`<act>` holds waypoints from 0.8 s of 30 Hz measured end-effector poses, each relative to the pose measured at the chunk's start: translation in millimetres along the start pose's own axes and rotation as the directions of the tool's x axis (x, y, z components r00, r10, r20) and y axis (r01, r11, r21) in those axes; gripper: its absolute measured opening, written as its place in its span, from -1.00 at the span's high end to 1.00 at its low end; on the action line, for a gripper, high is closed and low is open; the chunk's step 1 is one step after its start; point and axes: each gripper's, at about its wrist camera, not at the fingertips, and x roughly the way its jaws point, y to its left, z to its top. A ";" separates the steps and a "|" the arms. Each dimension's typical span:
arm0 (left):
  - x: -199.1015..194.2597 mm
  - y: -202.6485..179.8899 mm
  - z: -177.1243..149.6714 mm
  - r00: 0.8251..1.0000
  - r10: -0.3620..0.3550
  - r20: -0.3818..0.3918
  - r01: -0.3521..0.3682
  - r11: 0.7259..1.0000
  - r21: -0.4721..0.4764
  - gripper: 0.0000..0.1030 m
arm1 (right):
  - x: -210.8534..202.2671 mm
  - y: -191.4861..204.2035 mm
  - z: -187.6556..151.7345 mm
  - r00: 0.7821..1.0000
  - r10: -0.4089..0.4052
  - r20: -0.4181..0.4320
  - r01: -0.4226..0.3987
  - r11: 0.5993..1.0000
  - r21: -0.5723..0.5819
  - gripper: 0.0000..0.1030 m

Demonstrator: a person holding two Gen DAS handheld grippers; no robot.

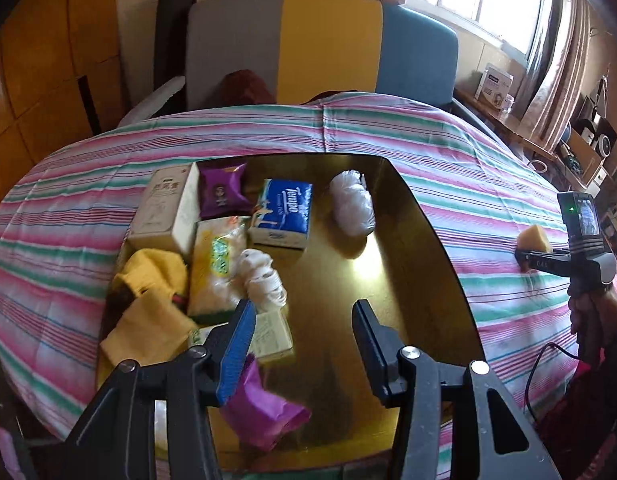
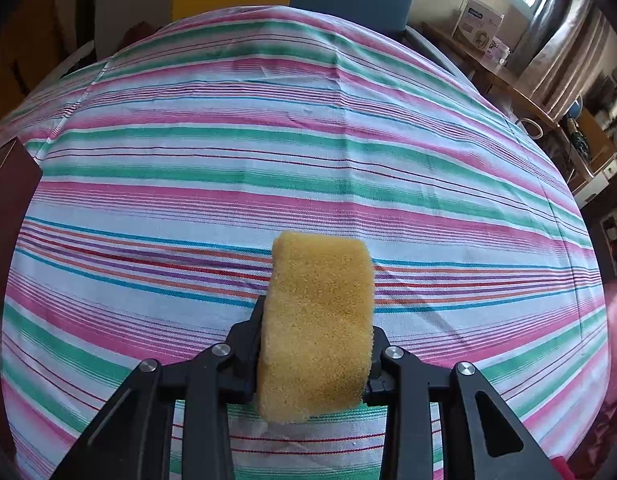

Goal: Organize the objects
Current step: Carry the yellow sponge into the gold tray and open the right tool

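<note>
right gripper [image 2: 314, 344] pinches a yellow sponge [image 2: 318, 328], a thick porous block with rounded corners that stands on edge between the black fingers, above the striped cloth [image 2: 268, 152] of pink, green and white. left gripper [image 1: 304, 320] hangs spread with nothing between its fingers, over a shiny gold tray [image 1: 408, 280] lying on the same cloth. on the tray sit a blue tissue pack [image 1: 282, 212], a white plastic bag [image 1: 352, 204], a beige box [image 1: 164, 204], a purple packet [image 1: 222, 192], yellow cloths [image 1: 152, 300], a ball of string [image 1: 260, 276] and a pink wrapper [image 1: 264, 412] just beside the blue-padded finger.
</note>
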 end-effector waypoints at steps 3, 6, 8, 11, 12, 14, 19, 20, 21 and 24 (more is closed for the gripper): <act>-6.1 5.0 -7.1 1.000 0.003 0.008 -0.003 1.000 -0.009 0.01 | -1.3 3.7 -0.2 1.000 -0.009 0.005 0.009 1.000 -0.008 0.31; -9.2 9.8 -10.8 1.000 -0.001 0.016 0.002 1.000 -0.017 0.01 | -1.6 7.8 1.7 1.000 -0.024 0.004 0.024 1.000 -0.013 0.32; -12.1 13.3 -13.3 1.000 -0.002 0.022 0.002 1.000 -0.023 0.01 | -2.2 10.7 4.0 0.999 -0.037 -0.003 0.037 0.999 -0.010 0.32; -13.1 17.4 -15.9 1.000 -0.010 0.023 0.010 0.999 -0.032 0.01 | -4.1 15.2 5.4 0.998 -0.063 -0.016 0.063 0.998 0.006 0.33; -13.1 18.4 -16.8 1.000 -0.012 0.022 0.012 0.999 -0.035 0.01 | -4.9 16.5 5.9 0.997 -0.074 -0.020 0.074 0.997 0.010 0.33; -13.5 20.9 -17.9 1.000 -0.016 0.022 0.017 0.999 -0.042 0.01 | -7.8 17.6 6.4 0.996 -0.080 -0.032 0.081 0.996 0.030 0.34; -12.1 27.3 -18.4 0.999 -0.021 0.027 0.023 0.998 -0.063 0.01 | -37.4 29.6 7.5 1.000 -0.012 0.010 0.011 0.998 0.069 0.34; -12.3 29.1 -18.7 0.999 -0.022 0.029 0.024 0.997 -0.068 0.01 | -47.5 34.7 7.8 1.000 0.012 0.028 -0.014 0.997 0.071 0.34; -12.8 31.0 -18.7 0.999 -0.021 0.032 0.024 0.997 -0.074 0.01 | -58.6 40.8 8.8 0.998 0.041 0.050 -0.044 0.997 0.069 0.34; -15.5 40.8 -19.7 0.999 -0.014 0.041 0.018 0.995 -0.099 0.01 | -95.0 68.0 11.4 0.983 0.145 0.113 -0.150 0.988 0.040 0.34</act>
